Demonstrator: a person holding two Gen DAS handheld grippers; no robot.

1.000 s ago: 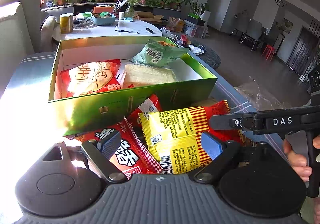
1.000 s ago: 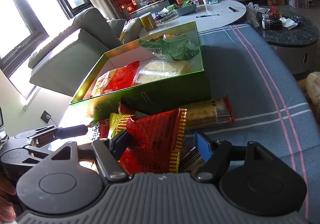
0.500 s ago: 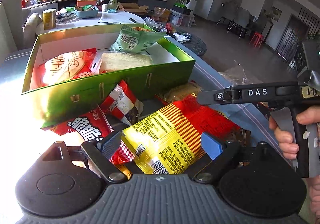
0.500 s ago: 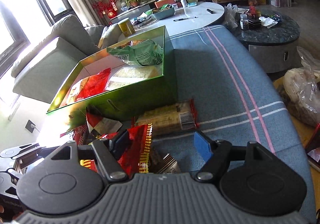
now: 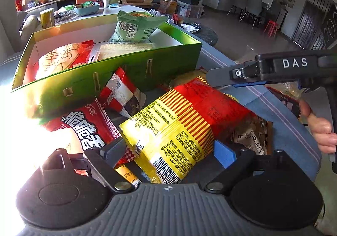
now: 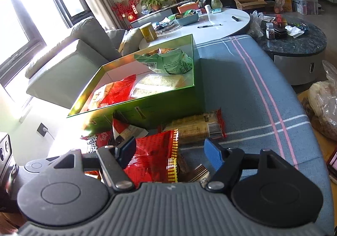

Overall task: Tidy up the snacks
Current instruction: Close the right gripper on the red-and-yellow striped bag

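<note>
Glare whites out the near-left corner of the green box (image 5: 105,80) and the left part of the red packet (image 5: 88,128) in the left wrist view. The yellow packet (image 5: 168,130) hides most of the brown wrapper (image 5: 250,135). The right hand (image 5: 320,128) is cut off by the picture's edge. Small print on the packets is unreadable.

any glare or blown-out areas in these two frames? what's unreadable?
Left wrist view: sunlight blows out the lower left, washing over the near corner of the green box and the left part of the red snack pack; fisheye bends the room edges. Right wrist view: window is overexposed, with glare on the box's near-left corner; the snacks stay legible.
</note>
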